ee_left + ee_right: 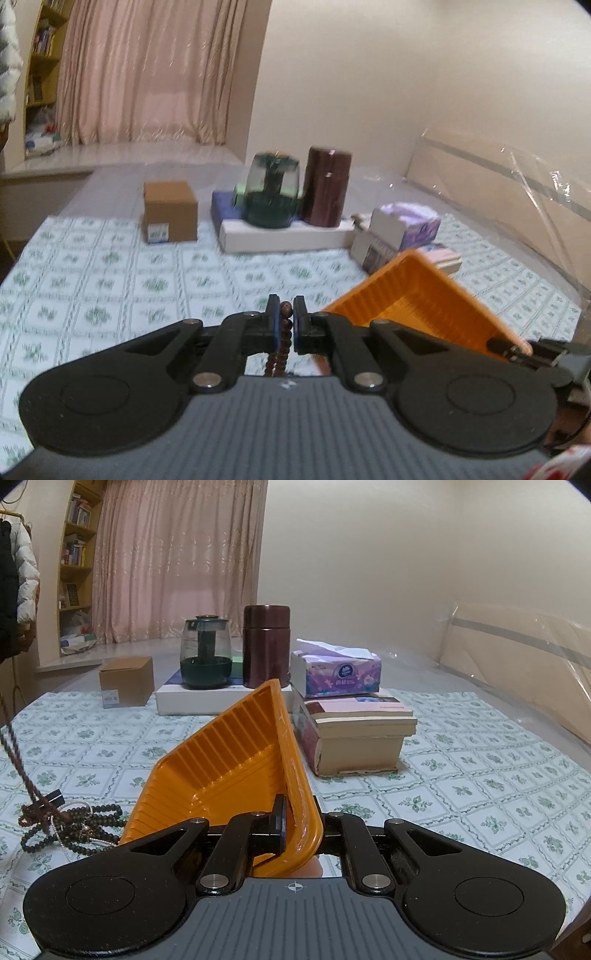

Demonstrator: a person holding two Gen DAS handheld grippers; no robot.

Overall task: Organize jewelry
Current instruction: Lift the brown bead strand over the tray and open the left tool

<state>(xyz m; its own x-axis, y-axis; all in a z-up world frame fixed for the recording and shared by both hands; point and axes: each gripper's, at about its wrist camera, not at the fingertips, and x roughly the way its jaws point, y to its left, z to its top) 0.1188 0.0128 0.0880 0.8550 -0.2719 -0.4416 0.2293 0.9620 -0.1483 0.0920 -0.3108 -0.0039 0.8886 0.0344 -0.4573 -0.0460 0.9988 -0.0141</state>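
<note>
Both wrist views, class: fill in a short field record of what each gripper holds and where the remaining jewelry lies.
left gripper: shut on brown bead strand, which hangs below it
right gripper: shut on rim of orange tray, tilted above the tablecloth
remaining jewelry: bead pile on the tablecloth, left of the tray
tray contents: none visible

Behind one orange tray, one brown box, one glass pot, one dark can, one tissue box and two books are sitting.
</note>
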